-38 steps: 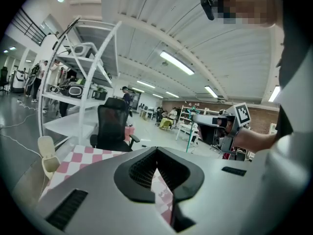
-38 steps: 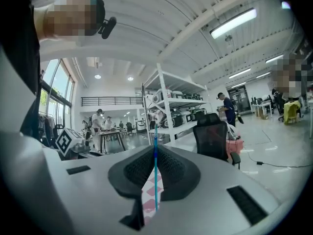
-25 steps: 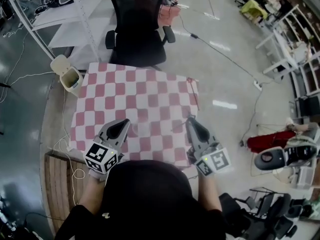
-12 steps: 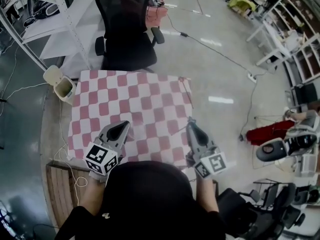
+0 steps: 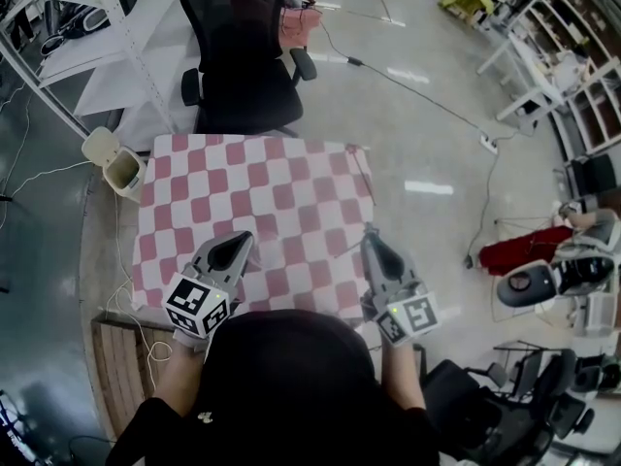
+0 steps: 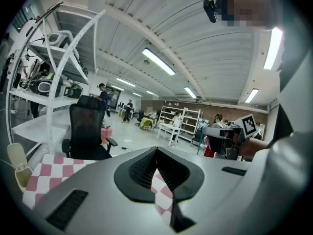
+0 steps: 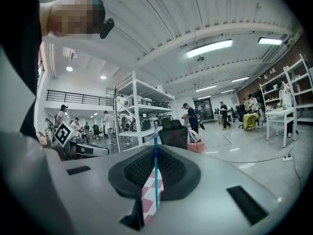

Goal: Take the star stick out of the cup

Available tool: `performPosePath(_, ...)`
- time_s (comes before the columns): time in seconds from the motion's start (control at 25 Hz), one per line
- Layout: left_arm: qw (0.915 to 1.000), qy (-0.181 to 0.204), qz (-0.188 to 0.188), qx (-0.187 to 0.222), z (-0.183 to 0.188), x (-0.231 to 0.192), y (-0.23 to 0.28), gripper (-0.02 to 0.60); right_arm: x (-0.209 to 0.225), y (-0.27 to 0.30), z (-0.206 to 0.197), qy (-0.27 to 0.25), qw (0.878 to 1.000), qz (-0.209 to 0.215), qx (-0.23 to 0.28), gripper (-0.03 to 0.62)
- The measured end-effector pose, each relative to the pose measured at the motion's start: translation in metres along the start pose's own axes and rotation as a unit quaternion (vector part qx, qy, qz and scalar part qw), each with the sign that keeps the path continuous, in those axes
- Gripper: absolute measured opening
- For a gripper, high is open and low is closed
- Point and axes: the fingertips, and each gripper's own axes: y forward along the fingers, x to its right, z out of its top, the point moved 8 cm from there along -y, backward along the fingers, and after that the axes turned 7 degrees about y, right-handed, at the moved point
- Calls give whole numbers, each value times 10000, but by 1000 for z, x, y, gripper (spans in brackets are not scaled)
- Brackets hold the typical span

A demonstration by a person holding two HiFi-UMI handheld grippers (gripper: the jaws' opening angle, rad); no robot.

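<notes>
Barely anything had shifted over the past second: both tools hung at the near edge of the checked tabletop [image 5: 243, 178] as before, while the scene slid slightly left in the head view. The left tool [image 5: 236, 245] hovered over the cloth at about 7 o'clock, its jaws pressed together with nothing between them and only red and white squares showing through the gap behind the tips. The right tool [image 5: 373, 242] sat at about 5 o'clock near the tabletop's right edge, its jaws clamped on a thin blue stick [image 7: 156, 170] that stood upright between the pads and rose past the tips toward 12 o'clock in the right gripper view. The stick's upper end was too small to make out. A black office chair [image 5: 243, 47] stood beyond the tabletop at 12 o'clock, and a pale waste bin [image 5: 114, 163] stood on the floor just off the far left corner at about 10 o'clock.
</notes>
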Motion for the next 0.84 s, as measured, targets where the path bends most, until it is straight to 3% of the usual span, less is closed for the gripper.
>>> performPosePath(0.84,10000,-9,-40,24,1,-3,-1,41,-5,10,-3,57,10000,34,-2,29)
